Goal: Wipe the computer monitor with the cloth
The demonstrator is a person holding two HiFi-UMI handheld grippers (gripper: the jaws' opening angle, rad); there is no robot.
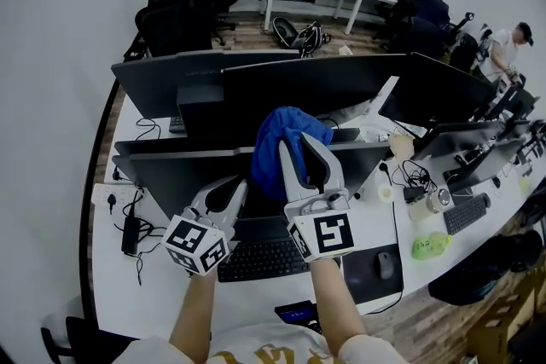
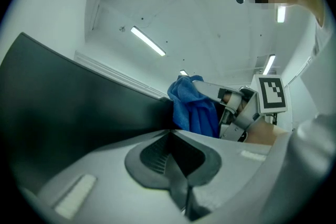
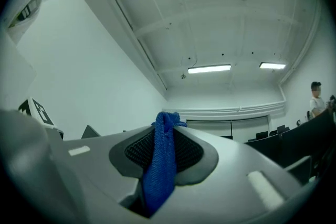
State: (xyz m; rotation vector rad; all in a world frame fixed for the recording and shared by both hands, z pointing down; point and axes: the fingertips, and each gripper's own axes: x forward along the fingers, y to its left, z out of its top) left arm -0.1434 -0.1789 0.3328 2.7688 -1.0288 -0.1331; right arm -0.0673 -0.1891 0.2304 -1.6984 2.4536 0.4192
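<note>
Both bare forearms come into the head view from 6 o'clock. The left gripper [image 1: 232, 187] leans toward 1 o'clock, its jaws pressed together with nothing between them. The right gripper [image 1: 299, 142], just beside it at its 2 o'clock, reaches higher, toward 12 o'clock, with its jaws clamped on a fold of blue cloth [image 1: 275, 151].

The cloth [image 1: 281, 141] hides part of the monitor [image 1: 162, 183]. The right gripper [image 1: 300, 151] covers the keyboard's [image 1: 256, 260] right end, and the cloth's lower end disappears between its jaws.
</note>
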